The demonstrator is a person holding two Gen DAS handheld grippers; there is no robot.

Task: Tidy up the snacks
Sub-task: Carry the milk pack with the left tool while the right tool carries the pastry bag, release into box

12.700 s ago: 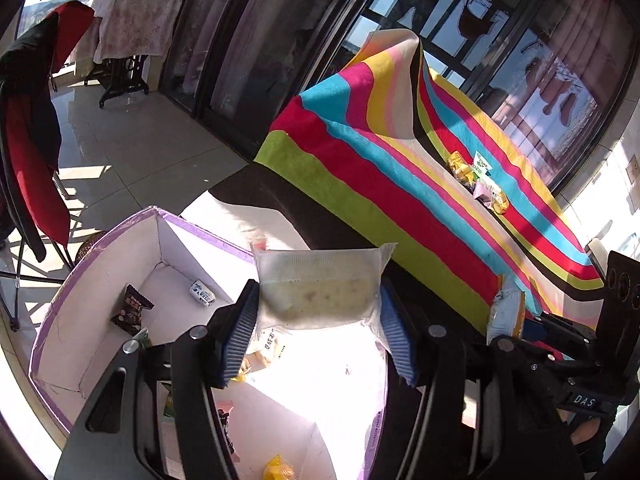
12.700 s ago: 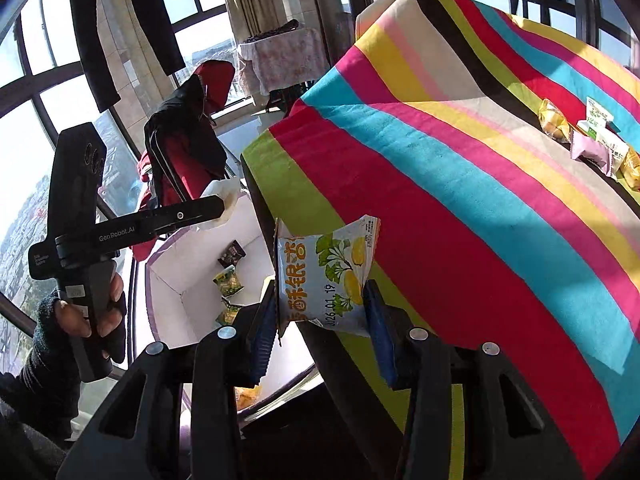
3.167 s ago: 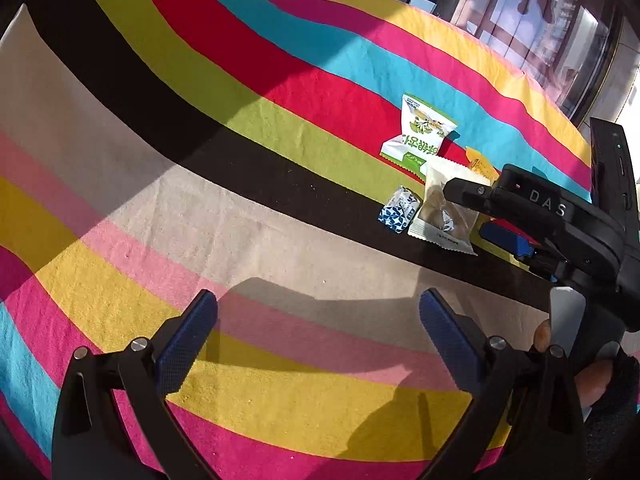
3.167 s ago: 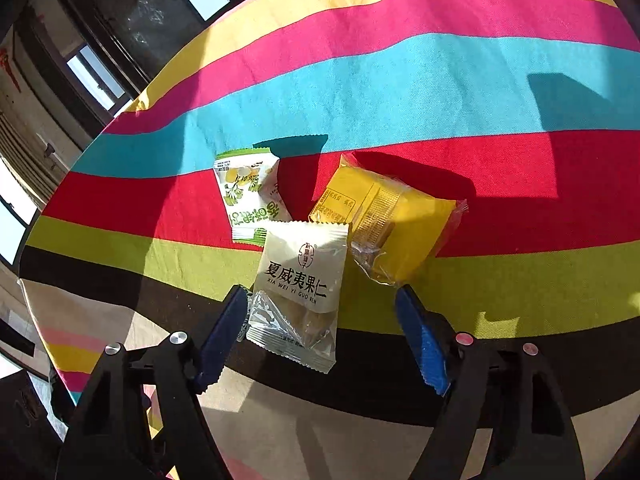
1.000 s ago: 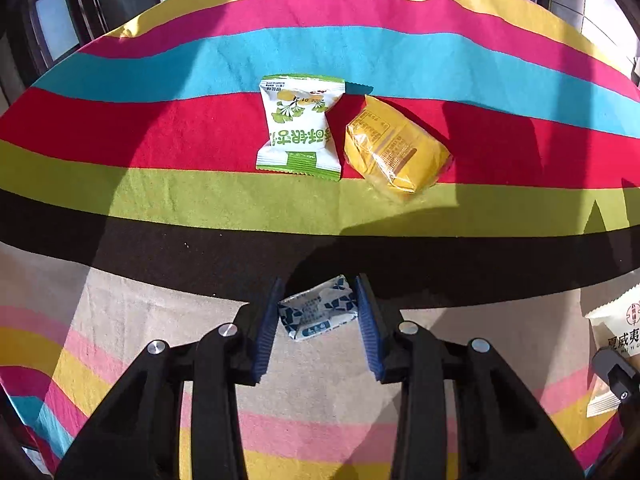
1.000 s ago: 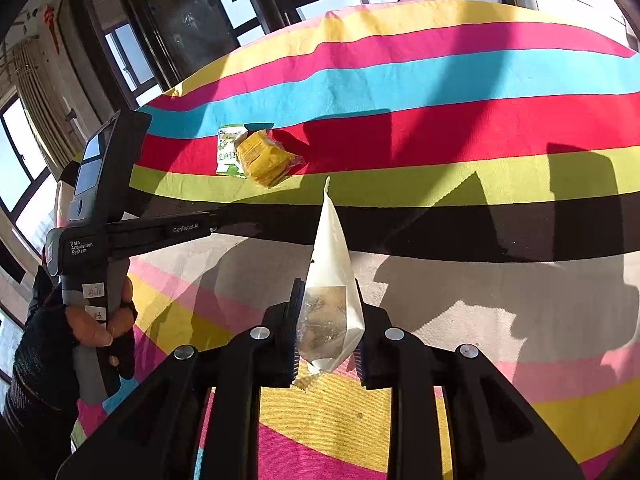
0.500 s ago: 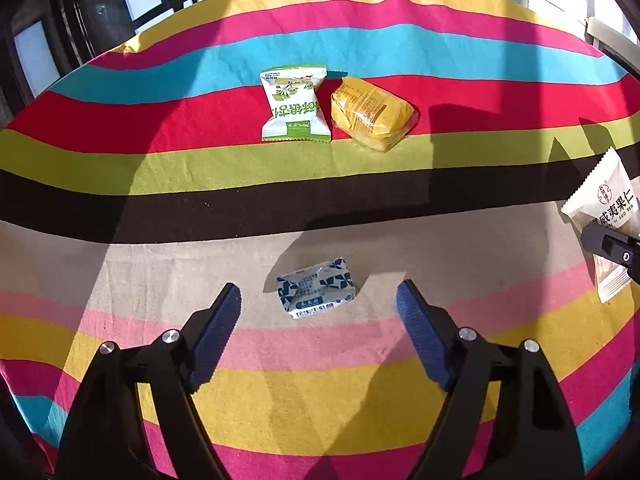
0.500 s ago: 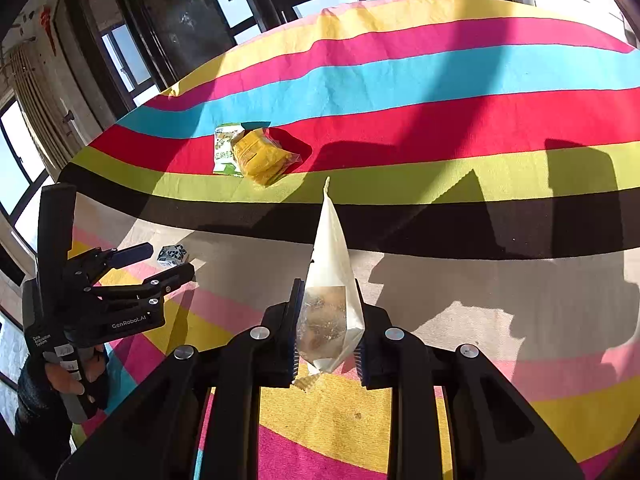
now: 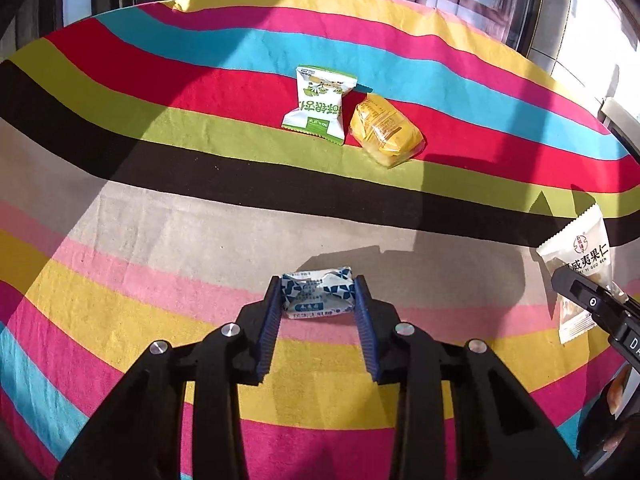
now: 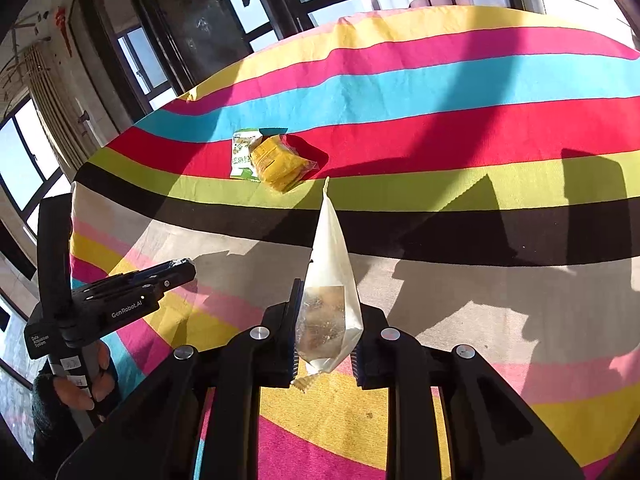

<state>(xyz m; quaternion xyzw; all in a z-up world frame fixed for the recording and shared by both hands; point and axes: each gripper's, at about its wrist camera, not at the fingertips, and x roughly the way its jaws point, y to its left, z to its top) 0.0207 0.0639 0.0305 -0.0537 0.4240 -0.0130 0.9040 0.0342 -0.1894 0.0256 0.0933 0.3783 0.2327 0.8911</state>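
The left gripper (image 9: 317, 295), spread a moment ago, now pinches the blue-white candy packet (image 9: 318, 293); the right gripper (image 10: 325, 322) still clamps the macadamia packet (image 10: 329, 300). Both are ready to carry.

My left claw (image 9: 318, 300): matte black plastic linkages, two silver round screws on each side, blue ribbed pads (image 9: 267, 328) on the inner finger faces. My right claw (image 10: 325, 320): same black frame, same silver screws, same blue ribbed pads. Left handle seen from the right wrist: white "GenRobot.AI" and "Data Acquisition System" lettering, white labels. My left hand (image 10: 80, 388): bare fingers, dark fuzzy cuff.
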